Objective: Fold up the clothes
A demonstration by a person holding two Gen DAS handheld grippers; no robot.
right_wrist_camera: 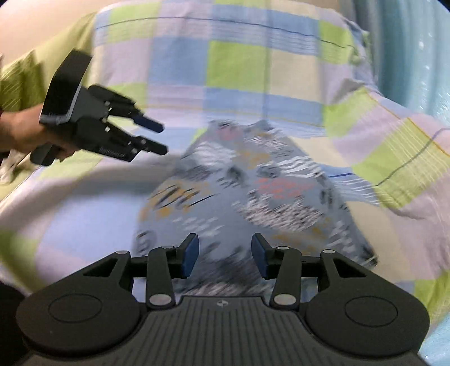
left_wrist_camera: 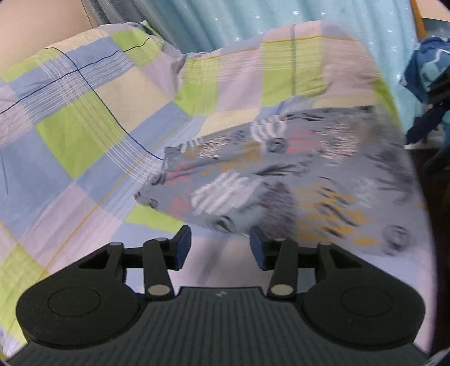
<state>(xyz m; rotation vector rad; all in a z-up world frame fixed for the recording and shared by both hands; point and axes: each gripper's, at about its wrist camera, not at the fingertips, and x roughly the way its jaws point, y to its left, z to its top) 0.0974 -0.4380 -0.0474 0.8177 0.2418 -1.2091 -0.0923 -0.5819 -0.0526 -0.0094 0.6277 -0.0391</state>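
Both spread claws, left claw [left_wrist_camera: 220, 247] and right claw [right_wrist_camera: 225, 254], hang empty over a crumpled blue patterned garment [right_wrist_camera: 253, 191].

L wrist cam: sits behind own fingers, looks fwd + down, close over garment [left_wrist_camera: 281, 180] on bedsheet [left_wrist_camera: 70, 135]; curtain [left_wrist_camera: 253, 19] beyond. R wrist cam: same mount, fwd + down, close over garment; left gripper [right_wrist_camera: 157, 138] ahead-left of own fingers. Both blurred. Shared: garment, sheet.
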